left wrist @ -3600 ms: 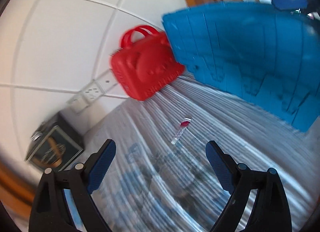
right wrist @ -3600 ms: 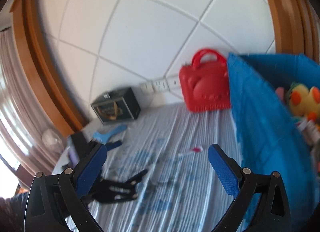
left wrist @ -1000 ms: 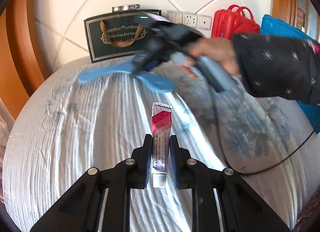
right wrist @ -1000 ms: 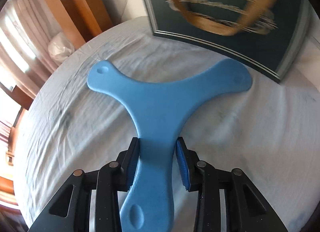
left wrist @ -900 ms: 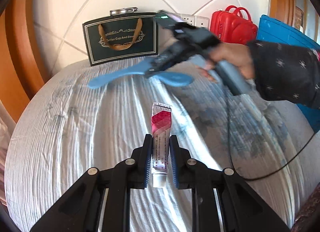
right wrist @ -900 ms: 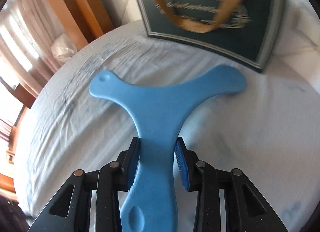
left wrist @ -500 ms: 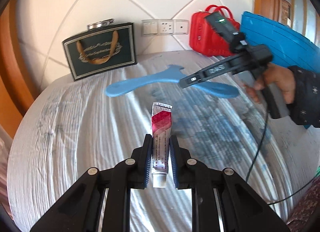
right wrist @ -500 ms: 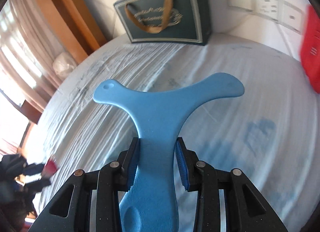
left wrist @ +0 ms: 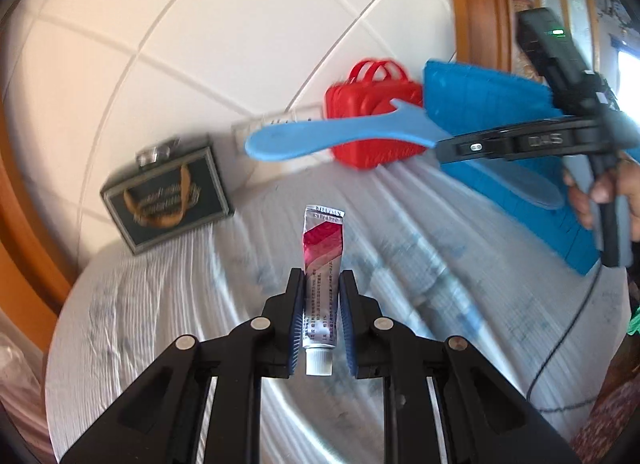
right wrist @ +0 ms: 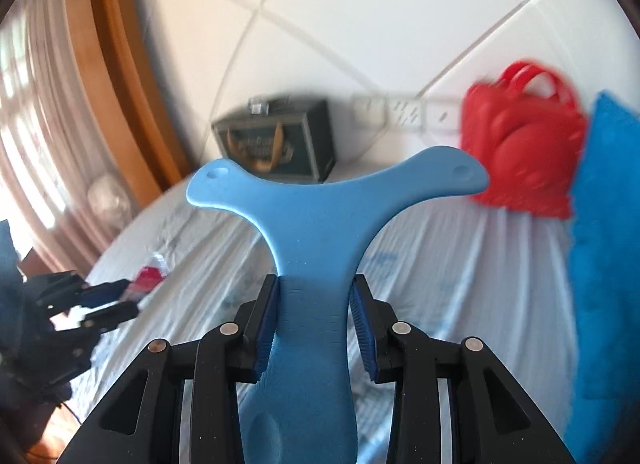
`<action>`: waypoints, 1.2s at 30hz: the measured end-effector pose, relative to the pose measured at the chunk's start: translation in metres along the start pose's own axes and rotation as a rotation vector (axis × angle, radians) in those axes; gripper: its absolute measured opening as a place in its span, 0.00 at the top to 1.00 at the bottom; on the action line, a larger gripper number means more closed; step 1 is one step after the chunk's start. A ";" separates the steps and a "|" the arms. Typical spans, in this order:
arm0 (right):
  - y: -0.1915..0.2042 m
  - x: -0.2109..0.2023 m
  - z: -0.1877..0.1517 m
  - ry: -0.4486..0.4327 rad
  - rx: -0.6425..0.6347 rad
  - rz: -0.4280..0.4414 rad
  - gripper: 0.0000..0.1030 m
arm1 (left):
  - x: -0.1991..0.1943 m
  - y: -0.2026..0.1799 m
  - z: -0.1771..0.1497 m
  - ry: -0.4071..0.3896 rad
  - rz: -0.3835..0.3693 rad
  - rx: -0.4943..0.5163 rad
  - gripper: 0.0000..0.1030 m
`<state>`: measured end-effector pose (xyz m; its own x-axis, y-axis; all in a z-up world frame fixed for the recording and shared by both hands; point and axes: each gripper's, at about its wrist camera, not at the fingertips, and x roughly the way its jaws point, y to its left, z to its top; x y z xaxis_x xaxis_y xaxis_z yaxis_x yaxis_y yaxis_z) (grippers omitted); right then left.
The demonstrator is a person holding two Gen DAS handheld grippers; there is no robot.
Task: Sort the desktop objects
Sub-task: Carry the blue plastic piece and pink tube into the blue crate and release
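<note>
From my left wrist camera, my left gripper (left wrist: 319, 318) is clenched on a small tube (left wrist: 322, 264) — its white cap sits low between the jaws and its red-and-silver body sticks out toward 12 o'clock, held clear above the worktop (left wrist: 200, 304) with its pale wrinkled cloth. At 2 o'clock my right gripper (left wrist: 442, 145) comes in from the side, my hand (left wrist: 612, 195) wrapped round its handle, and a blue three-armed toy (left wrist: 340, 135) juts out of it toward 9 o'clock. Behind that toy, at 1 o'clock, a red case (left wrist: 372, 119) stands against the tiled wall, just beside a blue basket (left wrist: 500, 111) at 2 o'clock. A dark gift bag (left wrist: 164, 199) leans at the wall at 10 o'clock.

From my right wrist camera, my right gripper (right wrist: 316, 324) is grasping the blue three-armed toy (right wrist: 320, 223) by one arm, the other two spreading toward 11 and 1 o'clock — all of it off the worktop (right wrist: 440, 264). My left gripper (right wrist: 130, 296) shows at 9 o'clock, blurred, with the tube (right wrist: 150, 274) in it. The dark gift bag (right wrist: 280, 139) is at 12 o'clock, the red case (right wrist: 520, 143) at 2 o'clock, and the blue basket (right wrist: 604, 264) fills the 3 o'clock edge.
</note>
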<state>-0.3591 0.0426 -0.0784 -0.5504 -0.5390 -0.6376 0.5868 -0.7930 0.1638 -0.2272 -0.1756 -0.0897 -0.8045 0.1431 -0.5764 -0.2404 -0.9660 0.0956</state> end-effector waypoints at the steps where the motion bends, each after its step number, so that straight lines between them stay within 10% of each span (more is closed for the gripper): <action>1: -0.001 -0.018 0.001 -0.029 0.002 -0.019 0.66 | -0.006 -0.007 0.009 -0.021 -0.005 0.012 0.83; 16: -0.024 -0.238 -0.021 -0.281 0.078 -0.325 0.66 | -0.023 -0.151 0.122 -0.150 -0.226 0.185 0.83; 25: -0.132 -0.350 -0.038 -0.340 0.156 -0.446 0.66 | -0.015 -0.292 0.204 -0.204 -0.306 0.247 0.83; 36: -0.286 -0.387 -0.055 -0.260 0.269 -0.478 0.66 | 0.038 -0.426 0.267 -0.130 -0.241 0.249 0.83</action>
<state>-0.2816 0.4933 0.0800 -0.8631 -0.1304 -0.4879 0.0869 -0.9900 0.1109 -0.3007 0.2991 0.0643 -0.7674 0.4017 -0.4997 -0.5433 -0.8213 0.1741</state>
